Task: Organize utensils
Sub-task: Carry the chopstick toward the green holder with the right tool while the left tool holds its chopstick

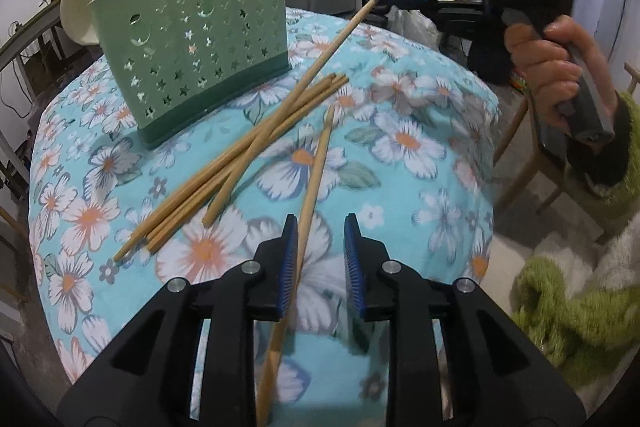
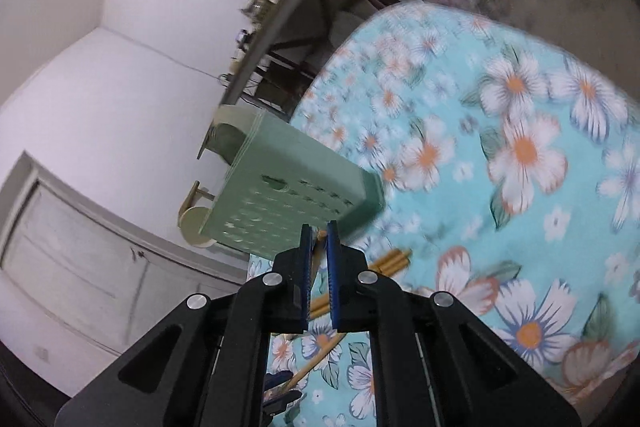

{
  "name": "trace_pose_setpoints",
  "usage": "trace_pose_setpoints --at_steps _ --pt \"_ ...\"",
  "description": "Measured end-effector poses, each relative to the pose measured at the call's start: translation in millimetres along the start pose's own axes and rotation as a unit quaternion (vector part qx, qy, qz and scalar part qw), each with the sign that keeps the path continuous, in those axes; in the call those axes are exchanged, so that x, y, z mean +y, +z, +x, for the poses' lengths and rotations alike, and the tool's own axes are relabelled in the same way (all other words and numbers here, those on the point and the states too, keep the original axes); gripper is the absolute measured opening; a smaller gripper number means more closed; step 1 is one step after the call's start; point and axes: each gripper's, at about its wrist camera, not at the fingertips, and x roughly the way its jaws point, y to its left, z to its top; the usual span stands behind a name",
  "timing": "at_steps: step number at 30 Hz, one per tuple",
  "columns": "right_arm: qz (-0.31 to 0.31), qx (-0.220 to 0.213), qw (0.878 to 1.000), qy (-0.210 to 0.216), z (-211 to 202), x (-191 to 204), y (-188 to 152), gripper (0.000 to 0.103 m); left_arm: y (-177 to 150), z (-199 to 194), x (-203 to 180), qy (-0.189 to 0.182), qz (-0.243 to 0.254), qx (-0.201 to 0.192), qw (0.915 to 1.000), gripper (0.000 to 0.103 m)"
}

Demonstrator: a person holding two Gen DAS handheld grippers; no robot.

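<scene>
- Between the left gripper's [image 1: 321, 233] narrowly parted jaws lay one chopstick [image 1: 316, 163], against the left pad.
- Above the flowered tablecloth [image 1: 420, 147], the right gripper [image 1: 380, 1] pinched another chopstick's [image 1: 332, 45] tip, near the green holder [image 1: 192, 39].

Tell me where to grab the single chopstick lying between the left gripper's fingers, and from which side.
Grip the loose chopstick just beyond the left gripper, from above, fingers astride its width. It lies flat on the tablecloth, apart from the chopstick bundle.
</scene>
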Motion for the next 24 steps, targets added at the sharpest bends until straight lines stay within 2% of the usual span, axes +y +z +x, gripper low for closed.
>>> trace_pose_setpoints --at_steps 5,10,16,24 --pt "-0.041 -0.026 0.999 -0.012 -23.5 13.3 2.5 0.007 21.3 20.5 -6.7 0.021 -0.006 -0.009 0.9997 0.023" --pt "-0.073 -0.065 0.995 -0.023 -56.1 27.1 13.8 0.006 39.2 38.0 -11.0 0.016 -0.01 -0.015 0.9997 0.023" --pt "-0.119 -0.103 0.986 -0.056 -94.9 42.0 23.6 0.005 49.0 54.3 -13.5 0.015 -0.012 -0.005 0.9998 0.023" --pt "-0.152 -0.12 0.977 -0.088 -117.4 52.7 18.7 0.005 67.9 81.1 -16.7 0.016 -0.016 0.018 0.9996 0.021"
